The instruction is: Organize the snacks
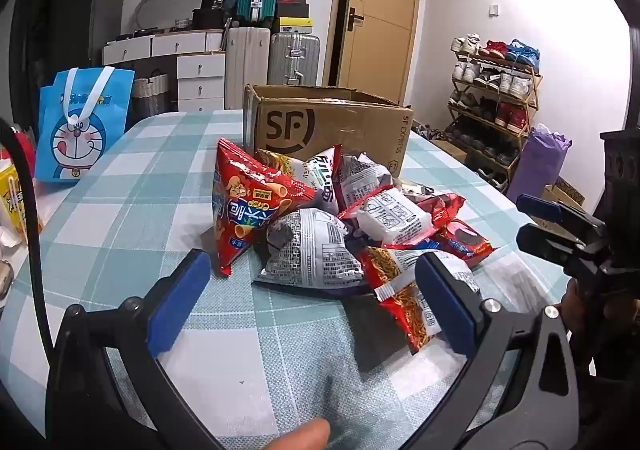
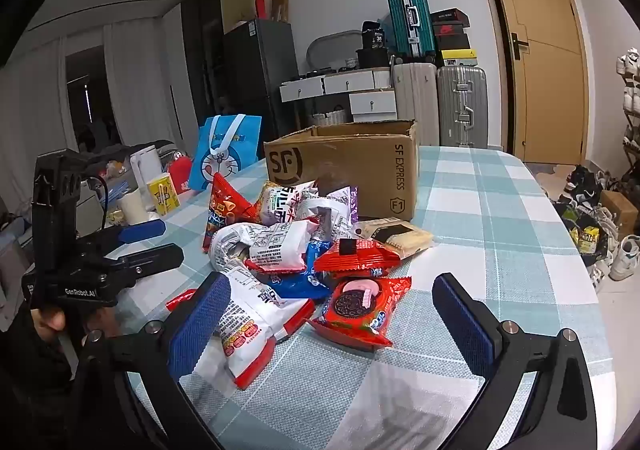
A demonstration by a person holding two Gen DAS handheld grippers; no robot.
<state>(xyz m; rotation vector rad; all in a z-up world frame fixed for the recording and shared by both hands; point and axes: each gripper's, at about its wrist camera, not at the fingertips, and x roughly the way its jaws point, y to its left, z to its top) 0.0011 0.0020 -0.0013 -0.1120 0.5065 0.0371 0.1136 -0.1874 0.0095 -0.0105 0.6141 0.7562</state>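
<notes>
Presently, both tools are hovering short of the heap, nothing picked yet.

Snack pile: lying heaped on the table just in front of the cardboard SF Express box (image 2: 344, 166), some packets touching its front wall.

Left gripper (image 1: 316, 302): jaws standing spread wide, pinching nothing; it is tilting down toward the near edge of the pile.

Right gripper (image 2: 332, 324): jaws likewise spread wide and empty, also angling down.

Key relation: the Oreo packet (image 2: 360, 308) is lying straight ahead between the right tool's blue pads, nearest of all to it, its long axis running roughly across the gap. The white noodle packet (image 2: 248, 324) is sitting beside the left pad of that tool, whether touching I cannot tell. From the left tool, the red crisp bag (image 1: 248, 206) is standing on its end ahead and slightly left.

Nearer hand: judging by this, the right is better placed for the Oreo packet, the left for the crisp bag.

Surface: a table under a teal-and-white checked tablecloth (image 2: 500, 210), soft and a little creased.

Room: a Doraemon tote bag (image 1: 82, 130) is standing at the table's far left; suitcases, drawers, a wooden door and a shoe rack are lining the walls.
</notes>
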